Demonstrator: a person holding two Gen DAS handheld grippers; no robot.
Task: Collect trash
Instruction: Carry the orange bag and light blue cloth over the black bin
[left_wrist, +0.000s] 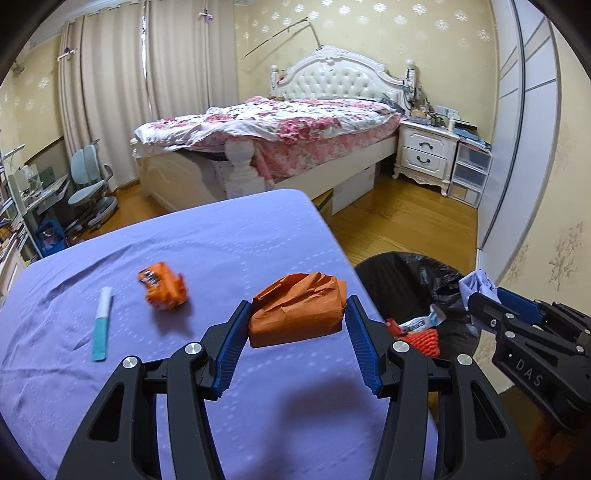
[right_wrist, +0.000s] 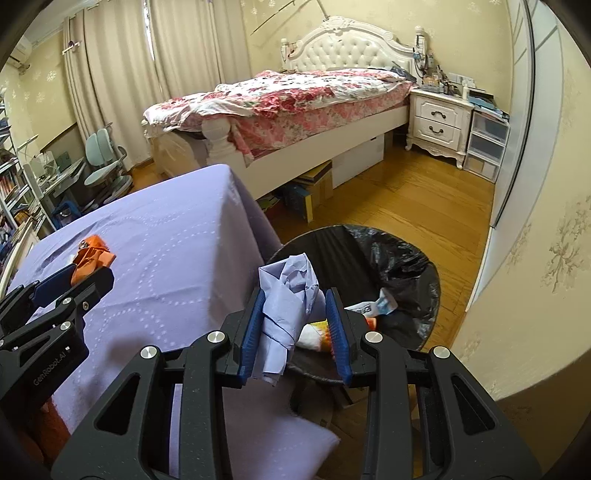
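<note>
My left gripper (left_wrist: 297, 314) is open, its fingers on either side of a crumpled orange paper wad (left_wrist: 297, 312) on the purple-covered table (left_wrist: 221, 251). A smaller orange wrapper (left_wrist: 162, 286) and a white-and-teal stick (left_wrist: 102, 325) lie to its left. My right gripper (right_wrist: 295, 317) is shut on a crumpled lilac paper (right_wrist: 288, 295), held over the near rim of a black-lined trash bin (right_wrist: 399, 258); it also shows at the right in the left wrist view (left_wrist: 480, 291). The bin (left_wrist: 406, 280) holds wrappers and a red-orange item (left_wrist: 423, 339).
The bin stands on the wooden floor (right_wrist: 406, 199) just right of the table edge. A bed (left_wrist: 280, 129), a white nightstand (left_wrist: 424, 151) and plastic drawers (left_wrist: 469, 173) stand beyond. A desk and chair (left_wrist: 88, 184) are at the far left. A wall (right_wrist: 535, 258) is close on the right.
</note>
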